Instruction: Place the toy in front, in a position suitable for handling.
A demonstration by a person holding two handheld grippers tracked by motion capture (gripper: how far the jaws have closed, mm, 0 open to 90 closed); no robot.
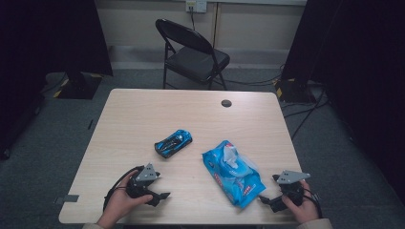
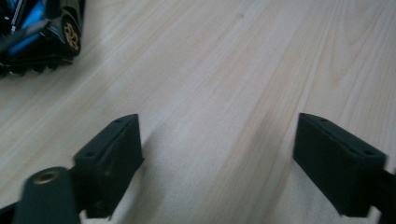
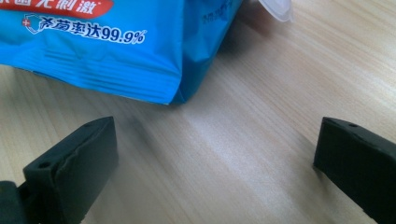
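Note:
A blue and black toy car (image 1: 173, 142) lies near the middle of the wooden table (image 1: 143, 114). A blue pack of wet wipes (image 1: 232, 172) lies to its right, with a white wipe sticking out of its top. My left gripper (image 1: 160, 196) rests at the front left of the table, held by a hand. In the left gripper view its jaws (image 2: 217, 158) stand wide apart over bare wood, with the car (image 2: 39, 35) at the upper left. My right gripper (image 1: 265, 200) sits at the front right, just off the pack's near corner. It (image 3: 215, 163) is open, with the pack (image 3: 112, 46) just ahead.
A black folding chair (image 1: 193, 52) stands beyond the table's far edge. A small dark round disc (image 1: 226, 103) sits near the far edge. Cables (image 1: 305, 109) run over the grey carpet to the right. Dark curtains hang on both sides.

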